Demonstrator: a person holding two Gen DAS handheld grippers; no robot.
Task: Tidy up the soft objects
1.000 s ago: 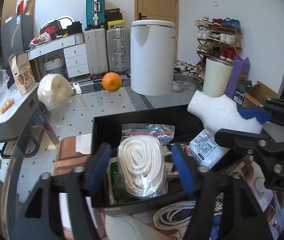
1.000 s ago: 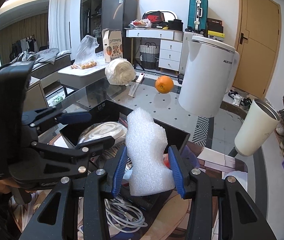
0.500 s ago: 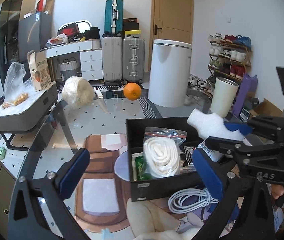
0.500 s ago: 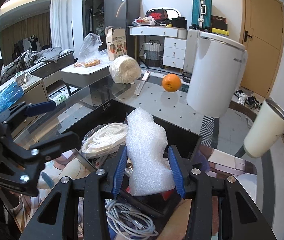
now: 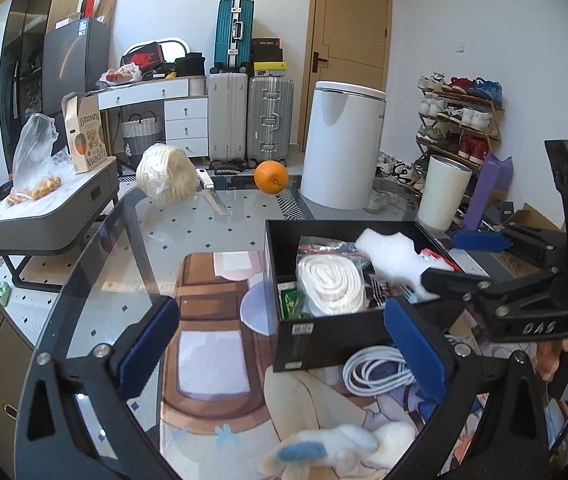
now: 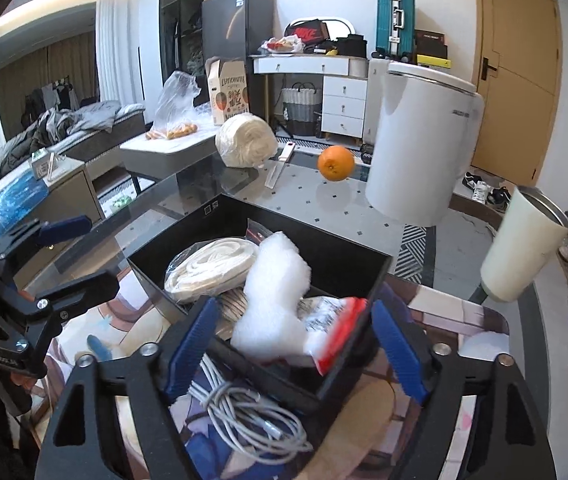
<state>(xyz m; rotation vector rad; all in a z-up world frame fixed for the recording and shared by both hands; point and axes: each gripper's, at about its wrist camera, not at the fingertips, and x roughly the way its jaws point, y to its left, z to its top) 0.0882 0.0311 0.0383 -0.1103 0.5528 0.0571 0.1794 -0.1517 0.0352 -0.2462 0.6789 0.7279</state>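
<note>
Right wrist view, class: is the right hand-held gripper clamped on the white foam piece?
No: the right hand-held gripper stands wide open, and the foam piece rests in the black box.

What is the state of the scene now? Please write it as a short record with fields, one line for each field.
container: open black rectangular box on the glass table
inside box: bagged coil of white rope; white foam piece, resting among the contents
beside box: loose coil of white cable, on the table
left gripper: jaws wide open, holding nothing
right gripper: jaws open either side of the foam, not touching it
far on table: orange fruit
</note>
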